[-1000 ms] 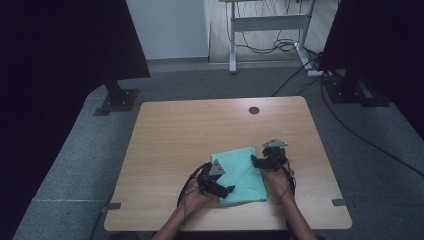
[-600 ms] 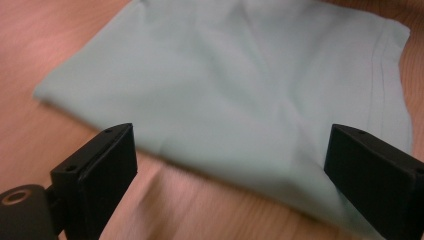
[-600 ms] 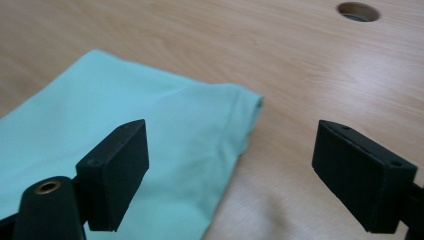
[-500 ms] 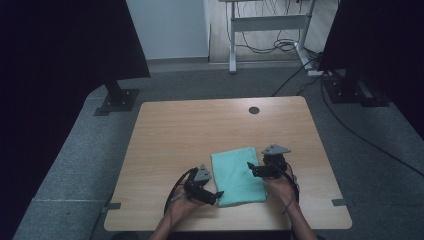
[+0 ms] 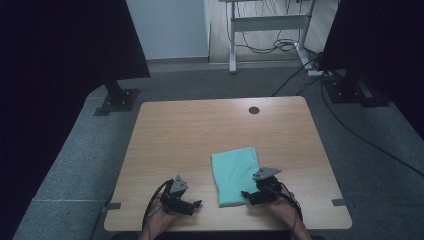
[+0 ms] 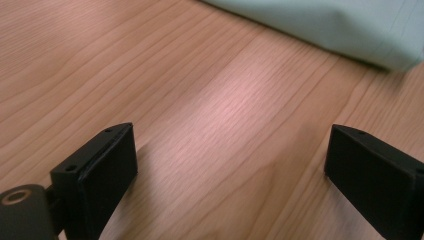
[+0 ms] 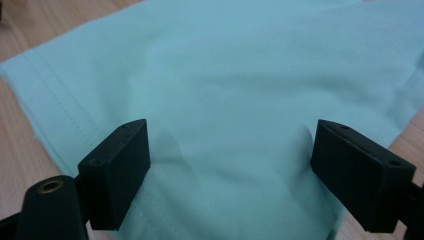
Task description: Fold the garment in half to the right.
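Observation:
A folded mint-green cloth lies flat on the wooden table, right of centre near the front edge. My left gripper rests low over bare wood to the cloth's left, jaws wide apart and empty; in the left gripper view the cloth's edge lies ahead at upper right. My right gripper hovers at the cloth's near right corner, open. In the right gripper view the cloth spreads beneath and between the jaws, its stitched hem at left, and the pads do not press on it.
A dark round grommet sits in the table's far side. Black stands flank the table on the grey carpet, and a white desk frame with cables stands beyond. Bare wood stretches across the table's left and far parts.
Both grippers have drawn back toward the front edge of the table. The left one came off the cloth to its left; the cloth now lies flat and folded.

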Demonstrator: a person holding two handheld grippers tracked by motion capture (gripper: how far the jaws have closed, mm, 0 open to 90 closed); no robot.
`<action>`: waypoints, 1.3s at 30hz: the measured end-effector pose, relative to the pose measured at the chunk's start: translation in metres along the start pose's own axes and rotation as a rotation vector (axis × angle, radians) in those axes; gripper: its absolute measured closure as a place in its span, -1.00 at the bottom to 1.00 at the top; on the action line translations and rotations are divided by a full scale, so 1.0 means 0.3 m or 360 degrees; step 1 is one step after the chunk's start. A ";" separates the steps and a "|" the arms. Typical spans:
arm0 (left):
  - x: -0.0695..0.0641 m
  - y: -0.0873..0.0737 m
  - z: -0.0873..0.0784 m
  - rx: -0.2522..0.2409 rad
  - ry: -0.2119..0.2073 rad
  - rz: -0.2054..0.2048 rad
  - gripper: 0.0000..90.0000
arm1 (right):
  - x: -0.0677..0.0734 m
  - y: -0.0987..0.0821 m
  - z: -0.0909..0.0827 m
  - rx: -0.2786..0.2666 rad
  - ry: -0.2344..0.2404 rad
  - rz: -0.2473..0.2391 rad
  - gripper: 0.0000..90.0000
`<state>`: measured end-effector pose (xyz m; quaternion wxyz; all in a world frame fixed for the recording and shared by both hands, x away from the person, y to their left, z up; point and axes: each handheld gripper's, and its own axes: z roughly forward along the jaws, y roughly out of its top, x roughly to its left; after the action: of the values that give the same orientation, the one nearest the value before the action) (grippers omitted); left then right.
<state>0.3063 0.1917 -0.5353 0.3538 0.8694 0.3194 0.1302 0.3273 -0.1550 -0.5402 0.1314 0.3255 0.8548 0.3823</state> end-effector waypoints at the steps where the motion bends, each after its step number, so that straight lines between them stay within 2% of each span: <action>1: 0.005 -0.006 -0.004 -0.0006 0.0004 -0.0003 -0.86 | 0.004 0.006 0.006 0.0009 -0.0018 0.0006 -0.65; 4: 0.021 -0.019 -0.014 -0.0006 0.0021 -0.0023 -0.89 | 0.015 0.032 0.034 0.0017 -0.0058 0.0026 -0.65; 9: 0.043 -0.032 -0.028 0.0002 0.0040 -0.0042 -0.93 | 0.024 0.086 0.096 0.0007 -0.0161 0.0115 -0.65; 16: 0.061 -0.050 -0.045 0.0003 0.0051 -0.0051 -0.93 | 0.022 0.149 0.172 -0.0017 -0.0216 0.0165 -0.65; 21: 0.068 -0.064 -0.060 0.0004 0.0058 -0.0057 -0.94 | 0.019 0.164 0.187 -0.0037 -0.0204 0.0168 -0.65; 23: 0.069 -0.066 -0.061 0.0006 0.0062 -0.0061 -0.95 | 0.010 0.160 0.177 -0.0085 -0.0153 0.0198 -0.70; 24: 0.070 -0.068 -0.063 0.0007 0.0066 -0.0067 -0.95 | 0.010 0.160 0.177 -0.0085 -0.0153 0.0198 -0.70; 25: 0.070 -0.069 -0.064 0.0008 0.0069 -0.0069 -0.96 | 0.004 0.157 0.153 -0.0131 -0.0129 0.0204 -0.71; 28: 0.072 -0.070 -0.064 0.0010 0.0069 -0.0069 -0.98 | -0.002 0.151 0.101 -0.0151 -0.0112 0.0167 -0.72; 32: 0.074 -0.071 -0.066 0.0013 0.0079 -0.0081 -0.99 | -0.015 0.120 0.031 -0.0152 -0.0139 0.0146 -0.73; 34: 0.075 -0.073 -0.067 0.0012 0.0085 -0.0086 -0.99 | -0.020 0.107 0.015 -0.0143 -0.0151 0.0148 -0.74; 37: 0.077 -0.074 -0.068 0.0012 0.0090 -0.0091 -0.98 | -0.032 0.054 -0.030 -0.0112 -0.0185 0.0151 -0.74; 39: 0.077 -0.074 -0.068 0.0012 0.0090 -0.0092 -0.98 | -0.044 -0.006 -0.066 -0.0074 -0.0222 0.0179 -0.74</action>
<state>0.3043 0.2296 -0.5361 0.3450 0.8571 0.3547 0.1434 0.3271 -0.1758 -0.5286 0.1766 0.3956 0.8148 0.3852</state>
